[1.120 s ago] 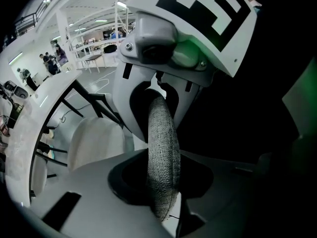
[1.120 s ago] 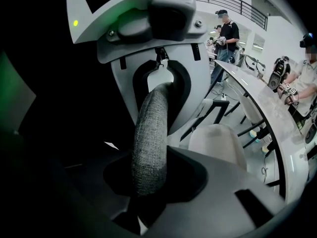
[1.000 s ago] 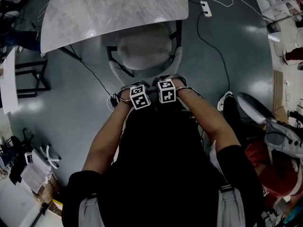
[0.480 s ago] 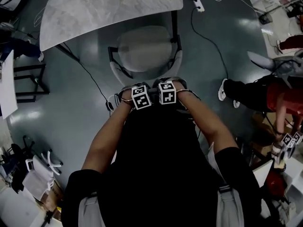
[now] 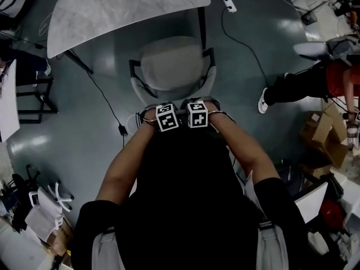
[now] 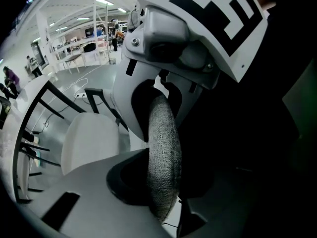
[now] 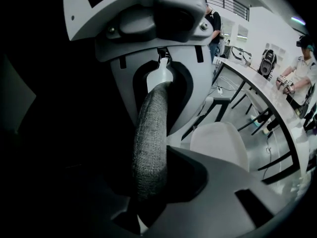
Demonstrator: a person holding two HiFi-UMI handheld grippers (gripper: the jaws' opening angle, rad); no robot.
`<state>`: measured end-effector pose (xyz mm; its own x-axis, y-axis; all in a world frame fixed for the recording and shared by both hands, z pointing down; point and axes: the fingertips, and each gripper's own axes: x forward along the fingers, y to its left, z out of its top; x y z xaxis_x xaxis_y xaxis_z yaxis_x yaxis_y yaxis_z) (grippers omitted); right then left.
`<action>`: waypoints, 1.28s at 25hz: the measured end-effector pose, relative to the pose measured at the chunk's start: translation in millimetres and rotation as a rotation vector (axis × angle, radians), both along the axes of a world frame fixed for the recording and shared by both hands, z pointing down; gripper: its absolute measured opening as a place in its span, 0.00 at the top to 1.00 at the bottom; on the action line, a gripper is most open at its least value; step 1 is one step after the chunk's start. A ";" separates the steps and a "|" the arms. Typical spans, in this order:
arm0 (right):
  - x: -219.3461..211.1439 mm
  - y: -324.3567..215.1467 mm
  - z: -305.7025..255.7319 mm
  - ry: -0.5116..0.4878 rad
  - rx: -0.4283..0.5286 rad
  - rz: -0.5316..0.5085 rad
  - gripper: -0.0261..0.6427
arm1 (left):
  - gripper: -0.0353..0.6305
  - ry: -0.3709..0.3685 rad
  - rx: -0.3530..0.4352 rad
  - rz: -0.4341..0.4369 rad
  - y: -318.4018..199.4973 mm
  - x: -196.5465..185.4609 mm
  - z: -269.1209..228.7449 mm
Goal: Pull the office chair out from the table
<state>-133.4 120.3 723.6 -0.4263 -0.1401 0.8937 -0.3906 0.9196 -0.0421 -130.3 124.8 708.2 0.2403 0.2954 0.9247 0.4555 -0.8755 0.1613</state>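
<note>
The office chair, with a pale grey seat (image 5: 171, 63) and black armrests, stands in front of the marble table (image 5: 124, 10), its seat out from under the tabletop. Its curved grey fabric backrest (image 5: 211, 80) faces me. My left gripper (image 5: 164, 108) and right gripper (image 5: 195, 104) sit side by side on the backrest's top edge. In the left gripper view the woven backrest edge (image 6: 163, 167) is pinched between the jaws, with the seat (image 6: 91, 140) beyond. The right gripper view shows the same edge (image 7: 151, 143) clamped, and the seat (image 7: 220, 143) past it.
A power strip (image 5: 228, 3) and black cables (image 5: 109, 103) lie on the grey floor near the chair. A person in red (image 5: 337, 75) stands at the right, by cardboard boxes (image 5: 323, 131). A black rack (image 5: 34, 89) stands at the left.
The chair has come away from the table with both grippers on its backrest; the seat now shows fully outside the tabletop. The person at the right has shifted up the picture.
</note>
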 end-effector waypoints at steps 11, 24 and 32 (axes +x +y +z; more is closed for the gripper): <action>-11.5 70.6 -2.7 0.002 0.010 -0.033 0.81 | 0.76 -0.007 -0.029 -0.043 71.1 -11.3 -2.3; -34.3 122.6 -0.7 -0.004 0.020 -0.036 0.81 | 0.76 -0.014 -0.032 -0.041 123.0 -33.9 0.3; -40.2 128.9 -3.0 -0.013 0.064 -0.025 0.80 | 0.76 0.012 -0.010 -0.037 129.3 -39.2 -1.3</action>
